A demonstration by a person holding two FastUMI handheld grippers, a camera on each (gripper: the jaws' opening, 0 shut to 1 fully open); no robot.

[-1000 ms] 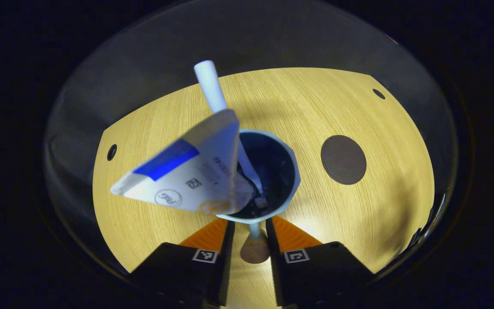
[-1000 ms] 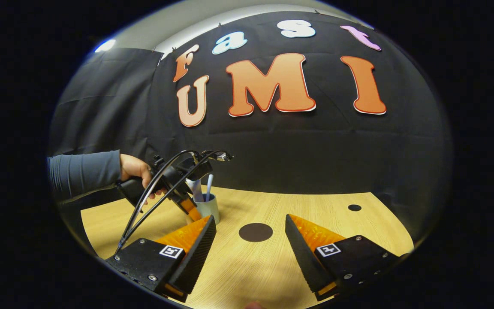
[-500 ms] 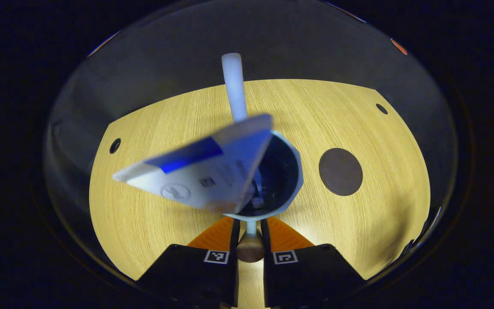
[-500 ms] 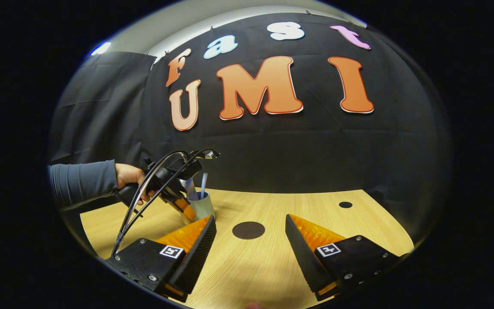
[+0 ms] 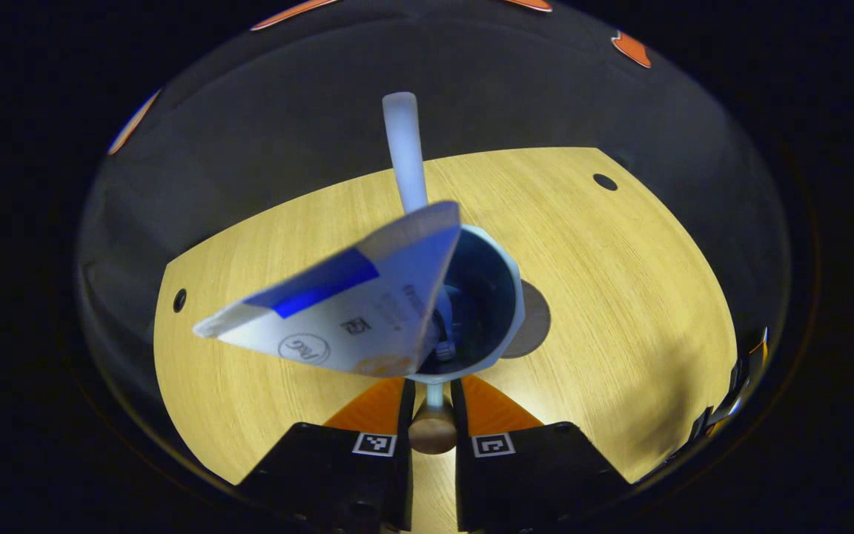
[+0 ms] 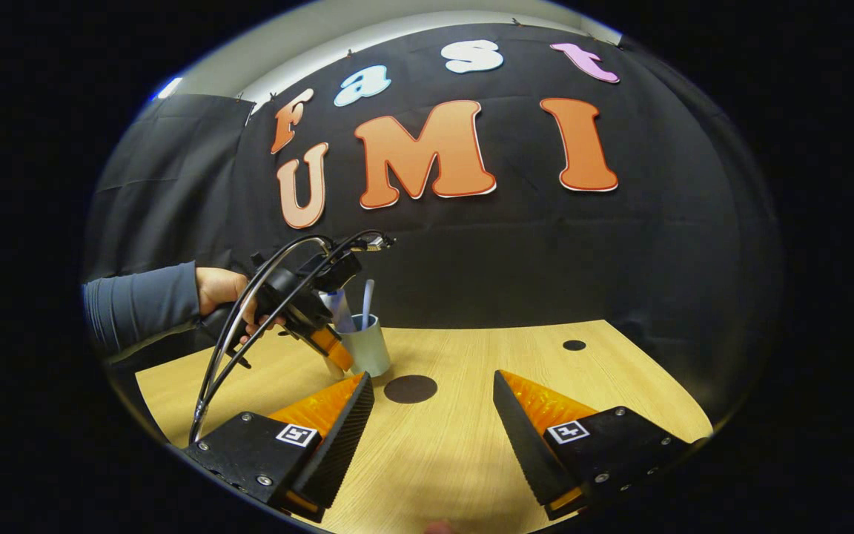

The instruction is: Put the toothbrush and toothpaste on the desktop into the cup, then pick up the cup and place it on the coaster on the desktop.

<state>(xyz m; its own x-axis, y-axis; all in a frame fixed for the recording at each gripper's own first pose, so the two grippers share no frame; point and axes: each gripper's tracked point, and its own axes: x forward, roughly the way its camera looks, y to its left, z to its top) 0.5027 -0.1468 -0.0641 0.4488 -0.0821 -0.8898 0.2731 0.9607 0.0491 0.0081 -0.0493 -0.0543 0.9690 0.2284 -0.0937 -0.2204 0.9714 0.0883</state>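
Observation:
A pale cup [image 5: 501, 278] holds a white-and-blue toothpaste tube [image 5: 345, 311] and a white toothbrush [image 5: 405, 148], both leaning out of its mouth. My left gripper [image 5: 433, 393] is shut on the cup's thin handle, just above a brown knob [image 5: 433, 436]. The dark round coaster [image 5: 537, 330] peeks out from behind the cup's right side. In the right gripper view a hand [image 6: 223, 293] holds the left gripper [image 6: 334, 356] with the cup [image 6: 369, 348] hanging a little above the table, just left of the coaster [image 6: 410, 389]. My right gripper [image 6: 434, 400] stands open near the table's front, holding nothing.
The wooden table [image 5: 620, 297] has small dark holes, one at the far right [image 5: 605, 182] and one at the left [image 5: 179, 300]. Black cloth walls close the booth behind it. A grey sleeve [image 6: 141, 308] reaches in from the left.
The left gripper closed on the cup's handle, then lifted the cup and carried it toward the coaster, which is now partly hidden behind it. The right gripper stayed open.

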